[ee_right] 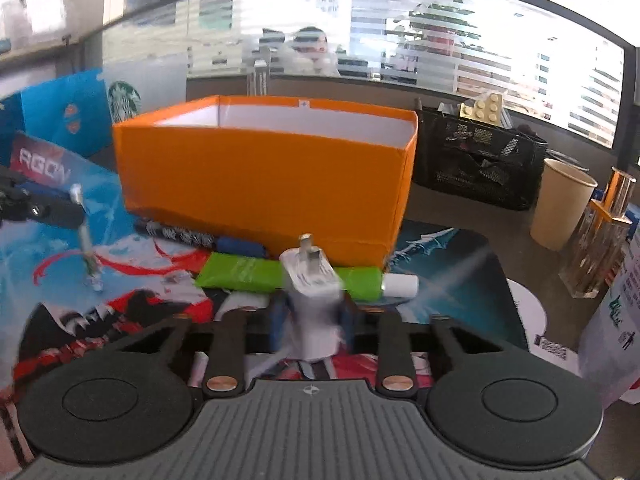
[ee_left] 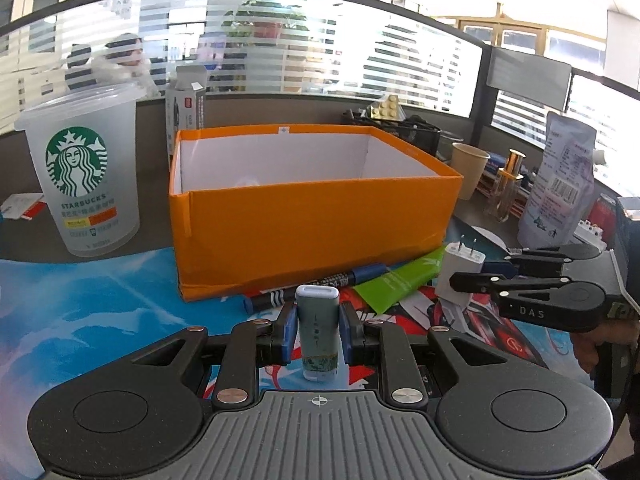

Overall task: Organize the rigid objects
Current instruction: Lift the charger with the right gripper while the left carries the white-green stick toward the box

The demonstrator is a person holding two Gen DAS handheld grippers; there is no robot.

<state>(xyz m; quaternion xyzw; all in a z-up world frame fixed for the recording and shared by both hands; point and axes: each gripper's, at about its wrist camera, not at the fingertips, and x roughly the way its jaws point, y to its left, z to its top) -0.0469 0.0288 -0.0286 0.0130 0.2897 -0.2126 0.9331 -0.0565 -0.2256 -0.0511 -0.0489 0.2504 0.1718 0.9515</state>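
My left gripper (ee_left: 318,320) is shut on a small grey-green stick (ee_left: 319,332) with a pale cap, held upright just above the printed mat. The right wrist view shows that stick (ee_right: 86,240) at the far left. My right gripper (ee_right: 312,312) is shut on a white plug charger (ee_right: 314,300), prongs pointing up; in the left wrist view the charger (ee_left: 460,276) sits at the right. An open orange box (ee_left: 312,220) (ee_right: 264,176) with a white inside stands right behind both. A dark marker (ee_left: 320,284) (ee_right: 200,238) and a green tube (ee_left: 400,280) (ee_right: 248,274) lie along its front wall.
A Starbucks cup (ee_left: 80,176) stands left of the box, with a grey carton (ee_left: 186,108) behind it. On the right are a paper cup (ee_right: 560,204), a black mesh organizer (ee_right: 480,160), a glass bottle (ee_right: 600,240) and a white pouch (ee_left: 560,184).
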